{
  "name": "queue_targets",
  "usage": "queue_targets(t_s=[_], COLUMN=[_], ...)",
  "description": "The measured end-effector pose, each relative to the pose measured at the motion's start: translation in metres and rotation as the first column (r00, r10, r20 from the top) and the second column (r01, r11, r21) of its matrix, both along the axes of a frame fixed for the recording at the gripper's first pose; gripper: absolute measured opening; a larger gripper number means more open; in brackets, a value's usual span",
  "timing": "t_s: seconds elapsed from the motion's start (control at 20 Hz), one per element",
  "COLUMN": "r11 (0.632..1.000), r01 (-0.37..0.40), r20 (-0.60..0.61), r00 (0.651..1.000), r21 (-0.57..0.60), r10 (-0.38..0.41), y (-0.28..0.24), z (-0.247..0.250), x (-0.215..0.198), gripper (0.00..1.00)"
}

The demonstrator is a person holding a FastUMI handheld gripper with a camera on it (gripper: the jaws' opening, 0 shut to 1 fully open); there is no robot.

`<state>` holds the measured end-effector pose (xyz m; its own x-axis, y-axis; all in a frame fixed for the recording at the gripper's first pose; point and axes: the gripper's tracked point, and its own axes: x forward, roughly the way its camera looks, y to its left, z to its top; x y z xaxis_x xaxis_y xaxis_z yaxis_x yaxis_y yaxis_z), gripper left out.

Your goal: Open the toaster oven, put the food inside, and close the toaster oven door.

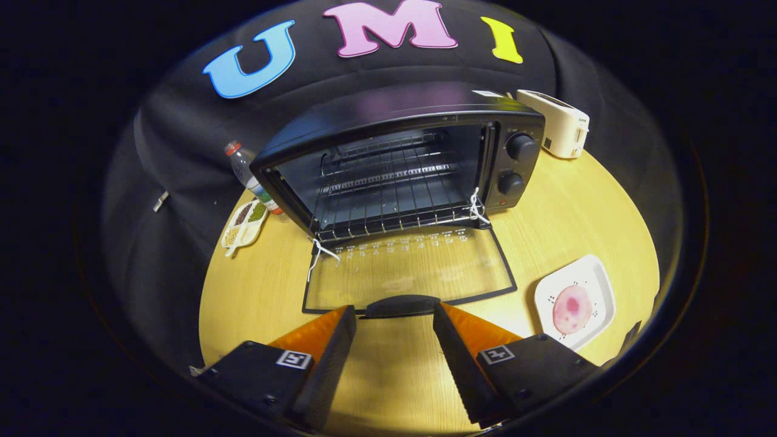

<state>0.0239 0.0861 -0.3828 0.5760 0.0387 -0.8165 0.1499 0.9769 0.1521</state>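
Landmark: the oven (394,164), standing at the middle of the worktop (576,212).

Left of the oven: a sectioned dish (244,224) of dry goods and a bottle (249,177) against the oven's side.

The oven: its door (407,267) is folded fully down and lies flat on the worktop, handle (402,305) toward the camera. The rack (388,209) inside is bare.

Just in front of the oven door: the hand-held gripper (394,331), fingers spread wide and holding nothing, the handle just ahead of the gap between them.

Right of the oven: a toaster (555,124) behind it, and, nearer, a plate (598,279) bearing the food (572,308).

Judgement: opening is done; the food remains to be fetched and loaded, and the door closed.
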Motion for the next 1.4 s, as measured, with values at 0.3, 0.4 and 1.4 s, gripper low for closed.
queue_targets(t_s=[0.3, 0.4, 1.4], r11=[0.999, 0.999, 0.982], r01=[0.033, 0.022, -0.148], r20=[0.072, 0.096, -0.308], r00=[0.997, 0.995, 0.946], r21=[-0.008, -0.041, -0.114], r10=[-0.033, -0.018, 0.106], y=[-0.059, -0.093, -0.319], z=[0.038, 0.053, -0.055], x=[0.005, 0.000, -0.059], gripper=[0.91, 0.93, 0.97])
